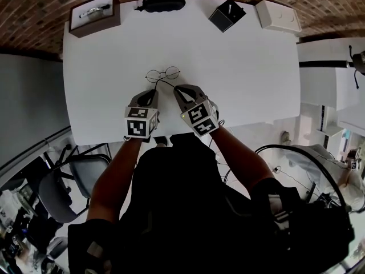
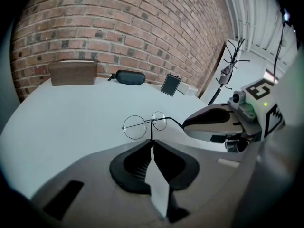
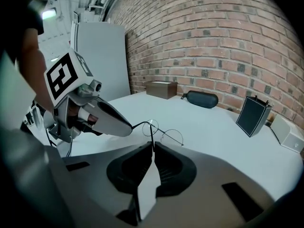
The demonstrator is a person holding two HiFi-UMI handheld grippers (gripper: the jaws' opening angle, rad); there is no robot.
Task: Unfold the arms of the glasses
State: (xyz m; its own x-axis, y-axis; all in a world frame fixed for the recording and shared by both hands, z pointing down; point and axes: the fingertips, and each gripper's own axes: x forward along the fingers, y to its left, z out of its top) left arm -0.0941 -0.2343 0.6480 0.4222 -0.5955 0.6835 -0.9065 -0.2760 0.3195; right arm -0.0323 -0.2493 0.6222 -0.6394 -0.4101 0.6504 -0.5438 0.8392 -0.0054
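Thin round wire-rimmed glasses hang over the middle of the white table, lenses turned away from me. My left gripper is shut on the end of one thin arm; in the left gripper view the arm rises from between its pads to the lenses. My right gripper is shut on the other arm, which in the right gripper view runs up from its closed jaws to the frame. The two grippers sit side by side, close together. Whether the lenses touch the table I cannot tell.
Along the table's far edge stand a brown wooden box, a black glasses case, a small black box and a white box. A brick wall rises behind. A chair stands at the lower left.
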